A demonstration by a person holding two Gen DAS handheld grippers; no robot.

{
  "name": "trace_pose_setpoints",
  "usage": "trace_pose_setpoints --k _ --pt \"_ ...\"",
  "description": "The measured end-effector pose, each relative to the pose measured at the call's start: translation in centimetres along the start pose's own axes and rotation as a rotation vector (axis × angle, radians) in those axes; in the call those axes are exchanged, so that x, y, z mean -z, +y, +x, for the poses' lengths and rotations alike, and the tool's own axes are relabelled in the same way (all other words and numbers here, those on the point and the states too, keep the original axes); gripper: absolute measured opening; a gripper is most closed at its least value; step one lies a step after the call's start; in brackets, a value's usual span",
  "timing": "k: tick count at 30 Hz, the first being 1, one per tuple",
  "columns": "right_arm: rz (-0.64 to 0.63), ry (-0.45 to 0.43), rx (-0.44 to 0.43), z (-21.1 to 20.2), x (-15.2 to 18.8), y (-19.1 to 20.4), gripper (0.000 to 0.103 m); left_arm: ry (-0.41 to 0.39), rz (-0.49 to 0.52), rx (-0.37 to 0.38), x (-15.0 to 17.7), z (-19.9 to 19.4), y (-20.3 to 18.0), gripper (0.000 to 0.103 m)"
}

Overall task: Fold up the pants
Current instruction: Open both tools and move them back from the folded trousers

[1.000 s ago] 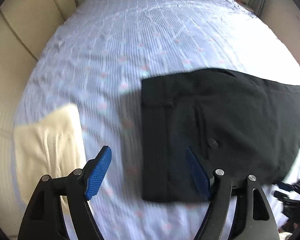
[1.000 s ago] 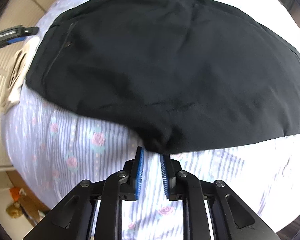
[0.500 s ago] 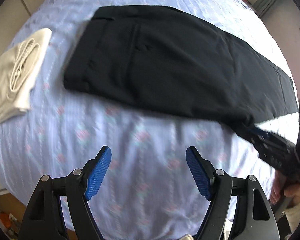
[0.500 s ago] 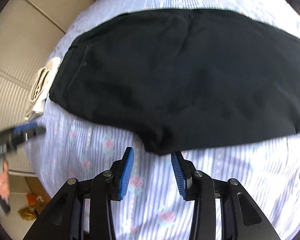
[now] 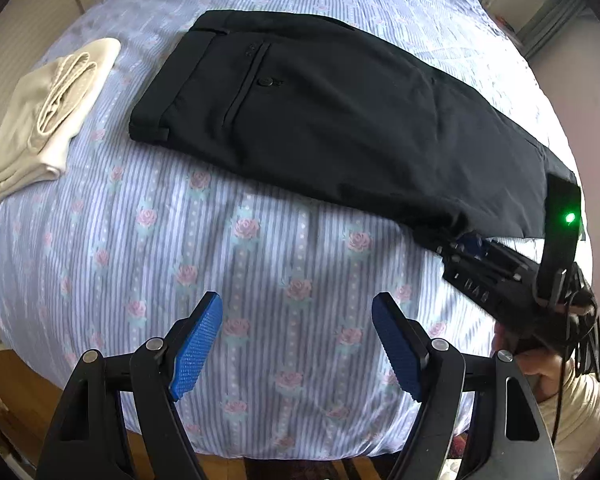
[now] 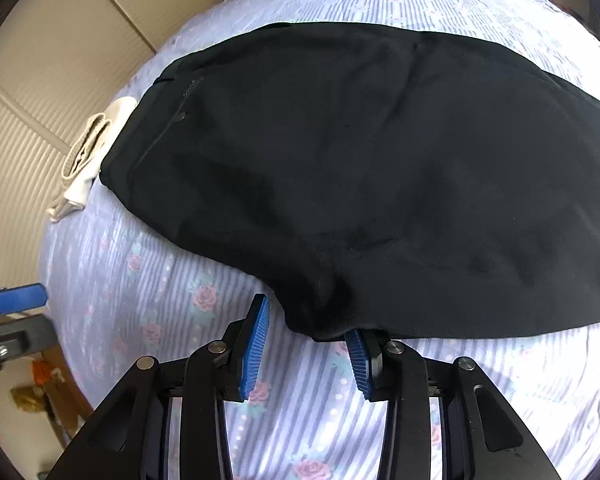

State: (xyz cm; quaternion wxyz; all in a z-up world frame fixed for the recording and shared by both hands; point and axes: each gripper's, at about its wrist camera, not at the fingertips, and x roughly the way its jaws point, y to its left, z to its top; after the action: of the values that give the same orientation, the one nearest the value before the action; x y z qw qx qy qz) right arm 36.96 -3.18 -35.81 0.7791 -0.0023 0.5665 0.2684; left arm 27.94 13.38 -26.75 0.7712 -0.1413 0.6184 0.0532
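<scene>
Bare bedsheet between pants and cream garment

— Can any text, label, brand or number be read?
— None can be read; no lettering is seen on the black pants or the bed sheet.

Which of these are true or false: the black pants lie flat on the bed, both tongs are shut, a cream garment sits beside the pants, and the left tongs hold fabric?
1. The black pants lie spread on the striped floral bedsheet. True.
2. Both tongs are shut. False: the left tongs and the right tongs are open.
3. A folded cream garment lies beside the waistband end. True.
4. The left tongs hold fabric. False: nothing is between them.
</scene>
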Motion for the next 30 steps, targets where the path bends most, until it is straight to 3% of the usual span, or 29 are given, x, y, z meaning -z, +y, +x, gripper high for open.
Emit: trace_pose_setpoints --k 8,10,16,17,18,20,23,26,30 --pt "-0.066 -0.110 -0.007 -2.2 -1.7 0.1 0.038 0.007 -0.064 0.002 2.0 -0.2 0.5 0.077" --pt "-0.103 -0.068 -0.005 -1.2 -1.6 0.6 0.021 0.014 -0.080 -0.001 2.4 -0.2 0.7 0.077" --pt "-0.211 -0.040 0.035 -2.3 1.7 2.2 0.013 0.021 -0.103 -0.011 3.1 -0.1 1.1 0.077" --pt "-0.225 -0.014 0.041 -1.7 2.1 2.2 0.011 0.027 -0.106 -0.013 3.1 0.1 1.1 0.077" --pt "-0.231 0.043 0.003 -0.6 2.7 2.1 0.001 0.036 -0.105 -0.015 3.0 0.3 0.9 0.076" --pt "-0.221 0.119 -0.007 0.6 3.7 2.0 0.001 0.032 -0.097 -0.013 2.8 0.2 0.5 0.076" --pt "-0.238 0.069 -0.006 -1.8 4.0 2.6 0.002 0.004 -0.078 -0.002 2.3 -0.5 -0.3 0.076" --pt "-0.223 -0.040 -0.009 -4.9 2.3 2.4 0.002 -0.008 -0.071 -0.001 1.6 -0.6 -0.8 0.076" --pt "-0.205 -0.077 0.020 -3.9 -1.2 1.8 0.002 -0.010 -0.090 0.003 1.0 -0.4 -0.8 0.076"
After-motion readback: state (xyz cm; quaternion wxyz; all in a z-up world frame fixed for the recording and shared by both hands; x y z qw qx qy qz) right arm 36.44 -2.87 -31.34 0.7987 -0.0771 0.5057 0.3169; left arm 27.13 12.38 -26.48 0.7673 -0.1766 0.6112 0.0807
